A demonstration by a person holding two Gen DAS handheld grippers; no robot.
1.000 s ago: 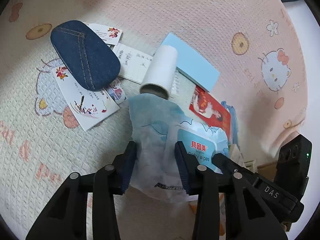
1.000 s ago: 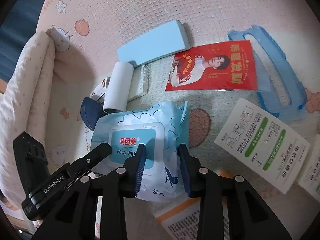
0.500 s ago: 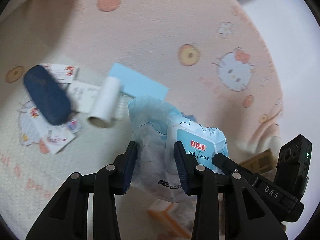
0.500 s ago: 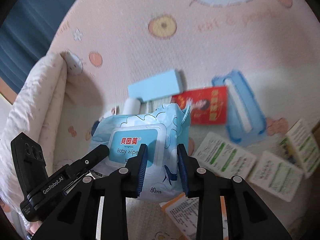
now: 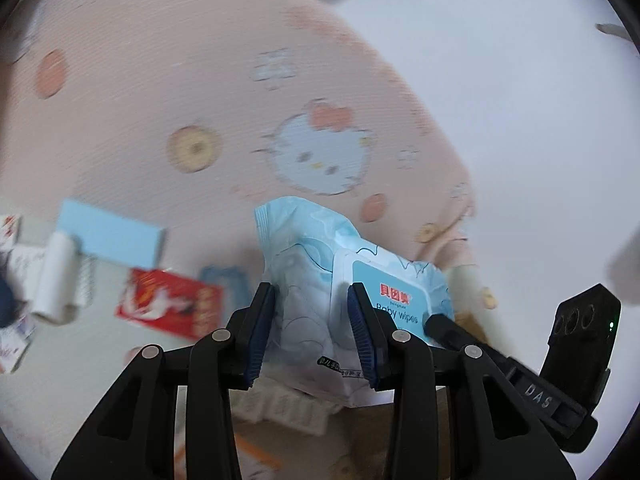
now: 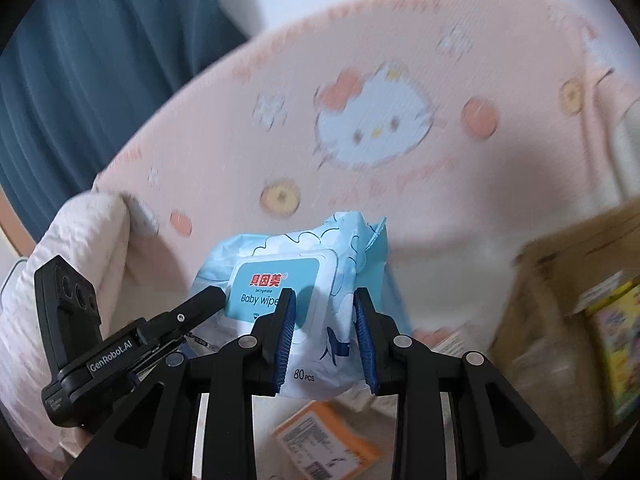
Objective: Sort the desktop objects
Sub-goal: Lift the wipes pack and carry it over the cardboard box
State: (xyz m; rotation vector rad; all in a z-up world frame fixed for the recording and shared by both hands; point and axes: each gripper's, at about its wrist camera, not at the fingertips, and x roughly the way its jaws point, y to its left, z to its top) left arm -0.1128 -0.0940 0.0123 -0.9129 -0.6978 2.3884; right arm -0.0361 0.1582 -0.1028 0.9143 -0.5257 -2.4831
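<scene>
A light-blue pack of baby wipes [image 5: 308, 272] is held in the air by both grippers. My left gripper [image 5: 310, 332] is shut on its left end; the pack [image 6: 320, 280] also shows in the right wrist view, where my right gripper [image 6: 326, 336] is shut on its right end. The right gripper's fingers [image 5: 444, 326] reach the pack's lid in the left wrist view. Far below on the left lie a blue notebook [image 5: 110, 236], a white roll [image 5: 56, 276] and a red card [image 5: 170, 304], all blurred.
A pink Hello Kitty blanket [image 5: 200, 100] covers the surface. A cardboard box [image 6: 576, 308] with colourful contents stands at the right in the right wrist view. An orange-and-white leaflet [image 6: 328, 440] lies below the pack. A rolled pink quilt [image 6: 76, 248] lies at the left.
Both grippers have lifted the wipes pack up off the mat and swung it right. The desk objects shrank and slid to the left; the cardboard box came into view.
</scene>
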